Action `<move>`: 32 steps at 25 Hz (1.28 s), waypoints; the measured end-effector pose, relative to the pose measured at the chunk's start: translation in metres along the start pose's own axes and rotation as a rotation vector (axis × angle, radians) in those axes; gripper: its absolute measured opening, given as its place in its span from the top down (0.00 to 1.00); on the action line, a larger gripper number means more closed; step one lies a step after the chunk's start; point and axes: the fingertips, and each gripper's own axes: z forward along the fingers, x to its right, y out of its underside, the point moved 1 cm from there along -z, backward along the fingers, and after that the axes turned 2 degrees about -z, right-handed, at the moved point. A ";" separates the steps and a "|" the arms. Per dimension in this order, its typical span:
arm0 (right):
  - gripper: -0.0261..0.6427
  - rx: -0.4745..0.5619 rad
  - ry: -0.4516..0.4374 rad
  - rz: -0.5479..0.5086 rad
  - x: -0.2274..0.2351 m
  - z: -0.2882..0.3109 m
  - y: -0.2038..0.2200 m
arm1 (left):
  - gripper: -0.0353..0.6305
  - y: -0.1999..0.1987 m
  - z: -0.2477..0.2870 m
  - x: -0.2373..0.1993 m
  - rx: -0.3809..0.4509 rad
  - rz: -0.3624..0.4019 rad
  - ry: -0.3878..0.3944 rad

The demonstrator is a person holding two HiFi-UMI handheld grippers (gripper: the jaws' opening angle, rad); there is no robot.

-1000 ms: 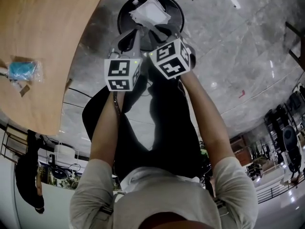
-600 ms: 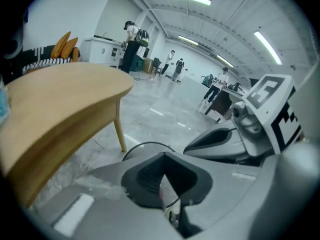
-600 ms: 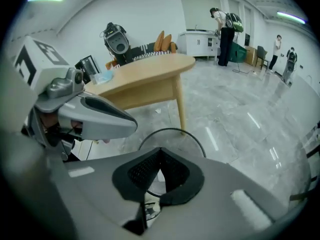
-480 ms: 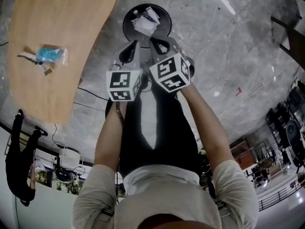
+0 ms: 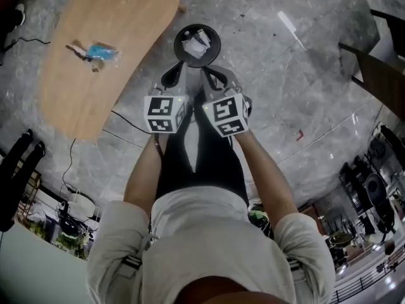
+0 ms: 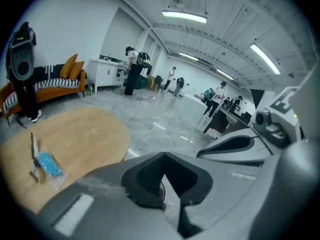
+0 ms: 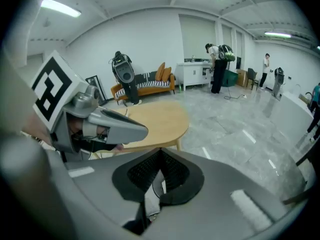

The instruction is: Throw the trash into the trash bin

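Note:
The round black trash bin [image 5: 198, 43] stands on the grey floor straight ahead of me, with crumpled white trash [image 5: 195, 45] lying inside it. Both grippers hang side by side well above it, apart from it. My left gripper [image 5: 173, 75] has its jaws together with nothing between them, as the left gripper view [image 6: 164, 155] also shows. My right gripper [image 5: 212, 75] is shut and empty too, its ribbed pads meeting in the right gripper view [image 7: 161, 152].
A curved wooden table [image 5: 120, 18] stands left of the bin, carrying a blue packet [image 5: 101, 51] and small scraps. A black cable [image 5: 126, 116] runs across the floor near the table. A sofa [image 7: 145, 86] and several people stand far off.
Both grippers have risen straight up, away from the bin, which now looks smaller and farther below. The white trash stays in the bin.

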 end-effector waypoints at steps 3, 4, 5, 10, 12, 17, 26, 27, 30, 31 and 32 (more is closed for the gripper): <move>0.95 0.102 0.039 0.005 -0.003 -0.041 -0.041 | 0.92 -0.042 -0.037 0.017 0.064 0.009 -0.016; 0.95 0.141 0.055 0.001 -0.005 -0.056 -0.056 | 0.92 -0.056 -0.051 0.024 0.084 0.016 -0.022; 0.95 0.182 0.071 -0.003 -0.008 -0.072 -0.071 | 0.92 -0.068 -0.065 0.031 0.105 0.026 -0.027; 0.95 0.367 0.091 -0.077 -0.027 -0.143 -0.152 | 0.92 -0.128 -0.135 0.059 0.232 0.075 -0.042; 0.95 0.416 0.083 -0.098 -0.036 -0.163 -0.181 | 0.92 -0.150 -0.162 0.067 0.283 0.088 -0.045; 0.95 0.523 0.078 -0.088 -0.067 -0.202 -0.234 | 0.92 -0.188 -0.229 0.070 0.432 0.099 -0.100; 0.95 0.608 0.019 -0.158 -0.110 -0.215 -0.277 | 0.92 -0.203 -0.280 0.057 0.514 0.119 -0.172; 0.95 0.612 0.015 -0.166 -0.113 -0.215 -0.279 | 0.92 -0.204 -0.284 0.055 0.519 0.119 -0.179; 0.95 0.613 -0.006 -0.186 -0.120 -0.213 -0.280 | 0.92 -0.205 -0.286 0.053 0.527 0.120 -0.196; 0.95 0.607 -0.014 -0.190 -0.122 -0.211 -0.280 | 0.92 -0.204 -0.287 0.052 0.529 0.116 -0.201; 0.95 0.605 -0.023 -0.193 -0.124 -0.210 -0.281 | 0.92 -0.204 -0.288 0.051 0.534 0.107 -0.208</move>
